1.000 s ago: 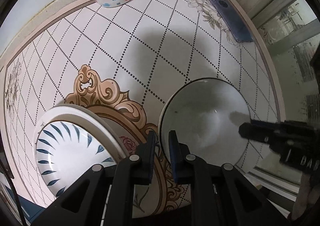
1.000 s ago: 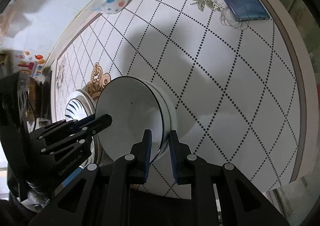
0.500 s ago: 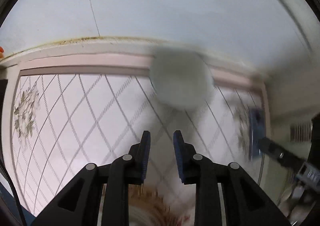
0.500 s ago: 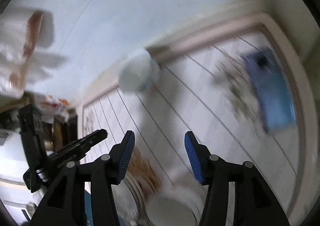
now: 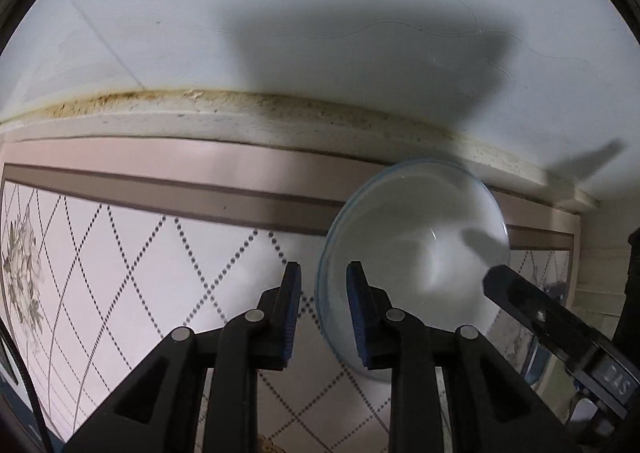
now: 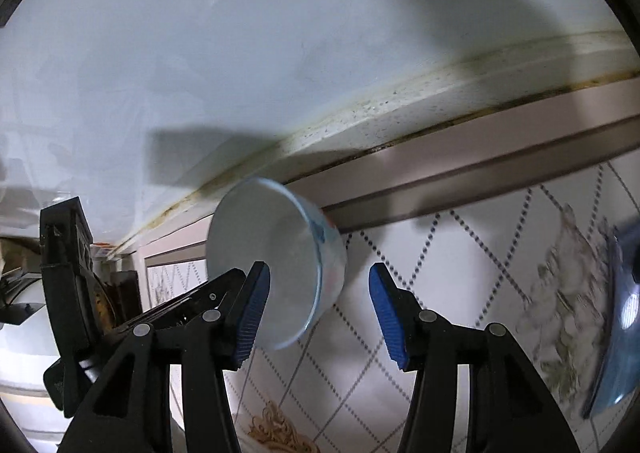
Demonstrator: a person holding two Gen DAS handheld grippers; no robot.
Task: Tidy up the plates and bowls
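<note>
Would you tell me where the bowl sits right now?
The bowl stands at the table's far edge by the wall, ahead of both grippers and right of the left gripper.

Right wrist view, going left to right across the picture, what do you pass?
The other hand's tongs at the left edge → the bowl by the wall → bare patterned table → grey flower print → the blue phone at the right edge.
</note>
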